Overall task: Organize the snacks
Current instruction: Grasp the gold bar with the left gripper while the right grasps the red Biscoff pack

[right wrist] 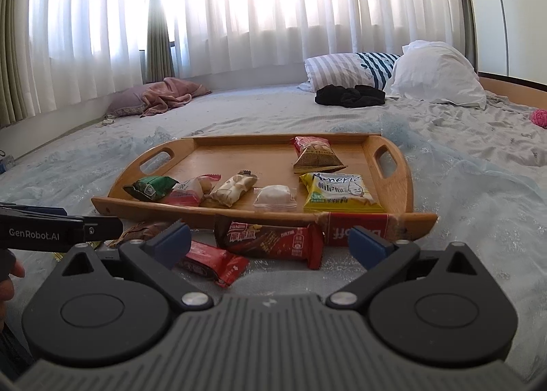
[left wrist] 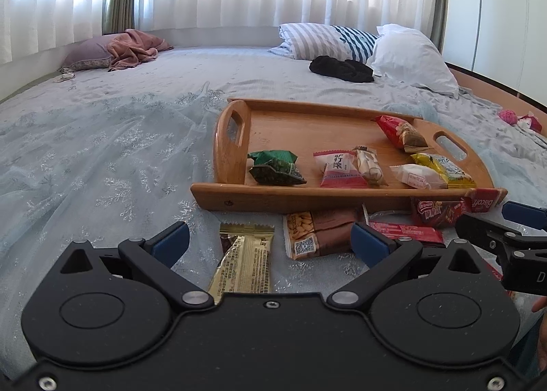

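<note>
A wooden tray point(left wrist: 294, 124) point(right wrist: 246, 151) sits on the bed and holds several snack packets: green point(left wrist: 277, 167), pink-white point(left wrist: 336, 168), red point(left wrist: 400, 132) and yellow point(right wrist: 338, 192). Loose snacks lie on the sheet in front of it. My left gripper point(left wrist: 270, 244) is open over a gold packet point(left wrist: 244, 261), with a brown peanut packet point(left wrist: 318, 232) beside it. My right gripper point(right wrist: 270, 244) is open over a dark red wafer bar point(right wrist: 270, 240) and a red packet point(right wrist: 215, 262). A red Biscoff packet point(right wrist: 355, 228) leans on the tray's front rim.
Striped point(left wrist: 321, 40) and white point(left wrist: 410, 55) pillows and a black cloth point(left wrist: 342, 69) lie at the bed's far right. A pink blanket on a purple pillow point(left wrist: 130, 47) lies far left. Curtains hang behind. A pink ball point(right wrist: 540, 117) sits at the right.
</note>
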A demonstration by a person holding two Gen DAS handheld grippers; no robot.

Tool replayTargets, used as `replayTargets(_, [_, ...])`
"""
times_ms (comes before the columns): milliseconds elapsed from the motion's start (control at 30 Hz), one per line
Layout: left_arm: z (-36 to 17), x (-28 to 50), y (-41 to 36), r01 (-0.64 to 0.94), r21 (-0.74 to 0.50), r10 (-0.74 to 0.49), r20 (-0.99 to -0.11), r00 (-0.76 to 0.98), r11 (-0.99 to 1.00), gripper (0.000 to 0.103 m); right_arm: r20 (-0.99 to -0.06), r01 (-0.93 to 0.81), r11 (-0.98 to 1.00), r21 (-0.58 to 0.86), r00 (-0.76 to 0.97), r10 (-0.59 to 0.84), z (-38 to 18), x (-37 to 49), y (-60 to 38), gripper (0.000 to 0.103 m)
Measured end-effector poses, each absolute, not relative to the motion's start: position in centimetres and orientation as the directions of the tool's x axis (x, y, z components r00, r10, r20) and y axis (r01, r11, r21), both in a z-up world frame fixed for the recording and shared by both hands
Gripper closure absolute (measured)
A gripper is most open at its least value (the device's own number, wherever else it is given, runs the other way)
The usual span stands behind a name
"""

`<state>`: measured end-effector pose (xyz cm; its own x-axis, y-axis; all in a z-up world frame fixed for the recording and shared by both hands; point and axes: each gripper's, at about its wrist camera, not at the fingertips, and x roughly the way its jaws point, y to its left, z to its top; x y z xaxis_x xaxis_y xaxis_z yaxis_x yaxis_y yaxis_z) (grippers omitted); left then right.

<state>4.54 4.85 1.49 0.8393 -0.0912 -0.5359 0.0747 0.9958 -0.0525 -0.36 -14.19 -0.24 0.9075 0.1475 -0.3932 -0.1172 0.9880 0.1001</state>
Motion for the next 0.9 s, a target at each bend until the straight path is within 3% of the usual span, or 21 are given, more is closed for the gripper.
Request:
replayTargets(167, [0.5,3.9,5.1,0.043,-0.017,-0.046,-0.55,0.834,0.999,0.011,-0.361,-0.084,0.992,0.089,0.926,0.111,-1.6,-2.1,-14.1,0.001])
replayTargets(233, [0.1,3.8,5.1,0.046,-0.005,-0.041,-0.56,0.828,0.999,0.019,-0.36,-0.081,0.994,0.075,0.927,0.102,-2.1,-2.7,-13.8,0.002])
replayTargets(300, [-0.1,3.6,5.3,0.043,-0.003,-0.037,-0.569,0.822,0.999,0.038,-0.355,-0.083,0.994,0.067,0.929,0.102,-2.4,-3.2,-13.7,0.004])
replayTargets(500, [0.2,3.2,5.7,0.05,-0.015,-0.05,-0.562,0.825,0.999,0.057,-0.342,-0.086,0.996,0.04,0.935,0.094,-3.0,-4.5,-13.3,0.013])
replayTargets(633, [0.8,2.5,5.5,0.068,-0.015,-0.065,-0.549,0.834,0.998,0.06,-0.336,-0.073,0.997,0.003,0.939,0.07,-3.2,-5.1,-12.9,0.021])
replayTargets(700, [0.6,2.6,5.5,0.07,-0.01,-0.064,-0.557,0.828,0.997,0.066,-0.339,-0.063,0.998,-0.029,0.94,0.049,-3.3,-5.2,-12.6,0.028])
replayTargets(767, [0.4,2.9,5.6,0.062,-0.022,-0.063,-0.572,0.818,0.998,0.068,-0.347,-0.05,0.997,-0.061,0.938,0.026,-3.4,-5.2,-12.2,0.044])
replayTargets(900, [0.6,2.9,5.6,0.059,-0.025,-0.063,-0.566,0.822,0.998,0.069,-0.349,-0.055,0.996,-0.07,0.937,0.027,-3.2,-5.3,-11.9,0.052])
